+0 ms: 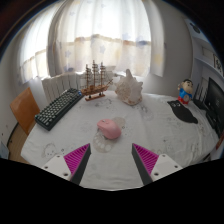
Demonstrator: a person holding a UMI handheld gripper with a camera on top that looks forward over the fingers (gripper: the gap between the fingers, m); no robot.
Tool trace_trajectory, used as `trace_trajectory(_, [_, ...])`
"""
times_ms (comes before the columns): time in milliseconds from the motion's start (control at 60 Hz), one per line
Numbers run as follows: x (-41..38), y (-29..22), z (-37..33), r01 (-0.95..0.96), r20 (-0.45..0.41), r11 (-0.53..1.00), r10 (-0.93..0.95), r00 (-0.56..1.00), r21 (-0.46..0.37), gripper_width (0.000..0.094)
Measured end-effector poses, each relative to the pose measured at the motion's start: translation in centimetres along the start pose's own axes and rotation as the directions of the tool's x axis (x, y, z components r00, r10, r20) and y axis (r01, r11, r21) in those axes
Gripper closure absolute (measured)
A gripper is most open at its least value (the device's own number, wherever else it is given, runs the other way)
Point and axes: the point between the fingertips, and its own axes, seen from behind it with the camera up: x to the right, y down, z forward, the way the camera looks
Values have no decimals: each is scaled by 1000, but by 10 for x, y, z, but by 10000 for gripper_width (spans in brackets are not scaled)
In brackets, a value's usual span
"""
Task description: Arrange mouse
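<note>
A pink mouse [109, 128] lies on the white patterned tablecloth [110, 165], just ahead of my fingers and slightly left of the middle between them. My gripper [112, 160] is open and empty, with the pink pads [78, 158] wide apart above the cloth. Nothing is between the fingers.
A black keyboard [59, 106] lies at the left, next to a wooden chair [22, 108]. A model ship [95, 80] and a white shell-like ornament [128, 90] stand at the back. A small figure [186, 92] and a dark object [183, 113] are at the right.
</note>
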Motion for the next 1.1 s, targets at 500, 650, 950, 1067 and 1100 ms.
trace_trajectory(500, [4,-17,121,-14,-18,1000,14,1000,22,82])
trace_trajectory(650, [4,-28,151,-4,1,1000,4,1000,25,80])
trace_trajectory(950, [7,-37,176,-20,26,1000,20,999,4,238])
trace_trajectory(1067, [10,-38,179,-12,3,1000,12,1000,10,453])
trace_trajectory(1100, [10,-38,178,0,0,1000,0,1000,8,478])
